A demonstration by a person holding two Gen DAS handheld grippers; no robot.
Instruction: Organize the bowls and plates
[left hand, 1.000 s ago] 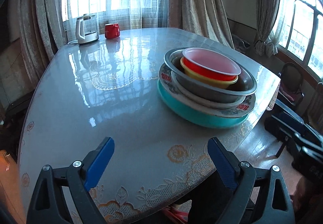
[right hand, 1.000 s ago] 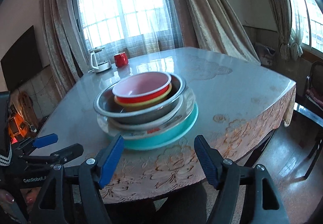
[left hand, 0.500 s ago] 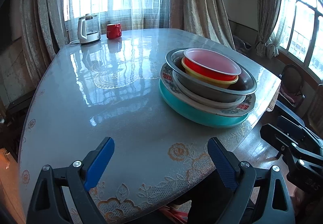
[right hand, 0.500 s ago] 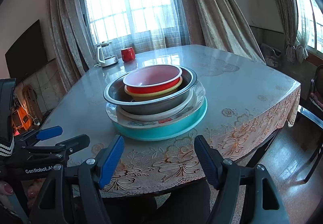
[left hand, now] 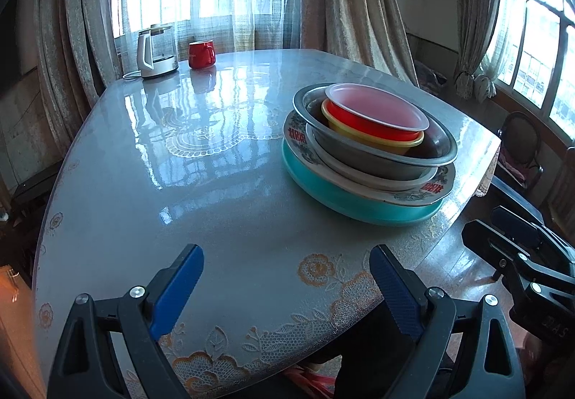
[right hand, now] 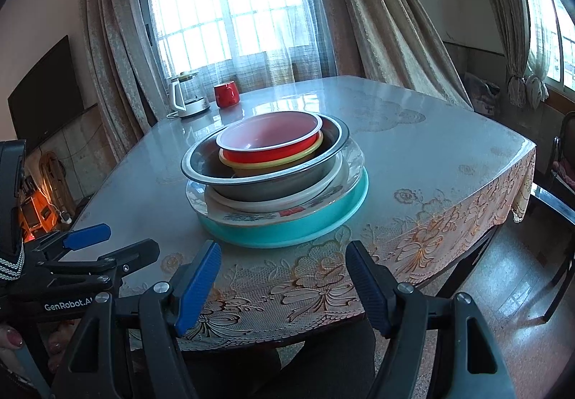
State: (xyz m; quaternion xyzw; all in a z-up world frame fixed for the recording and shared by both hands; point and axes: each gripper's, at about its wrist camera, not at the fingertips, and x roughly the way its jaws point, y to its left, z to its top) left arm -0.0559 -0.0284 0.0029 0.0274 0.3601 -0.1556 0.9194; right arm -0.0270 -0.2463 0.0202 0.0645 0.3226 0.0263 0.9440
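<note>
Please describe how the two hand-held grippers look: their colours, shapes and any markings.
Each hand-held gripper has a black frame with triangular cut-outs, silver screws and two fingers carrying ribbed blue pads. This shows on the left hand-held gripper and the right hand-held gripper. From the right wrist view, the left one's side bears white "GenRobot.AI" lettering. A black strap with white stripes sits beside it.

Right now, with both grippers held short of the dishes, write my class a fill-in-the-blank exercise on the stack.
1. The top bowl of the stack is ____ outside.
2. It sits inside a ____ bowl.
3. The lowest dish is coloured ____.
4. Beside the kettle stands a red ____.

Missing words: red; yellow; teal; mug
</note>
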